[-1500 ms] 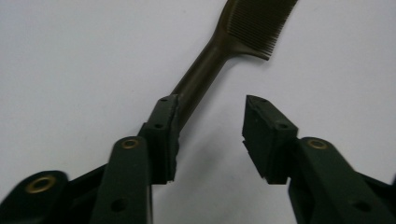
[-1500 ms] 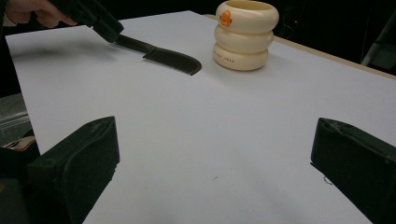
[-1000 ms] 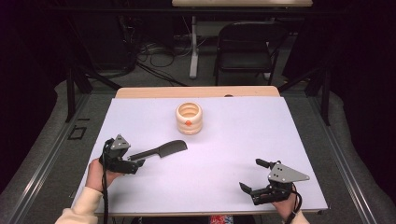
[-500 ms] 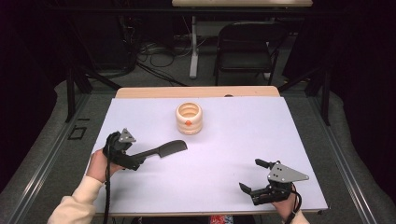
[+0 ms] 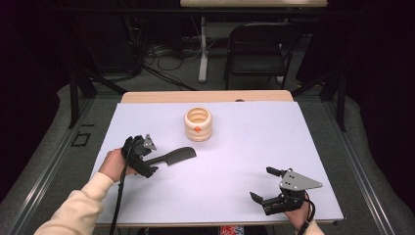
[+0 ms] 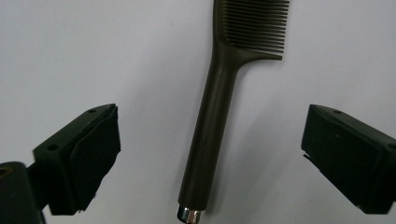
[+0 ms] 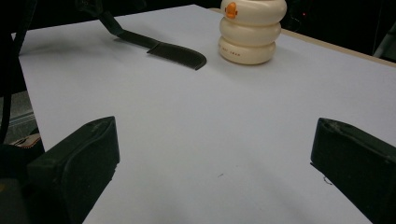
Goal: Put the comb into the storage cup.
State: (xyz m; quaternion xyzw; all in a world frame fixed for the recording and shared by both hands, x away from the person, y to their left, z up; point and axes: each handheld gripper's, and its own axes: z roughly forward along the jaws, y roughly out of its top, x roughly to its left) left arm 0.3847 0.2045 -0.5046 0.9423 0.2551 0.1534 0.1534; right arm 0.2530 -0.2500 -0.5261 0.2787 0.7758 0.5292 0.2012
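Comb handle lined up between open jaws

The left gripper (image 6: 205, 163), jaws just opened wide, straddles without touching the comb (image 5: 172, 156) near the counter's left edge; its handle points straight at it. Right gripper (image 5: 268, 190) idles open.

The comb (image 5: 172, 157) lies flat near the table's (image 5: 303, 147) left edge, the cream holder (image 5: 197, 124) standing just behind it. Bare table lies open across the middle and right, between both.
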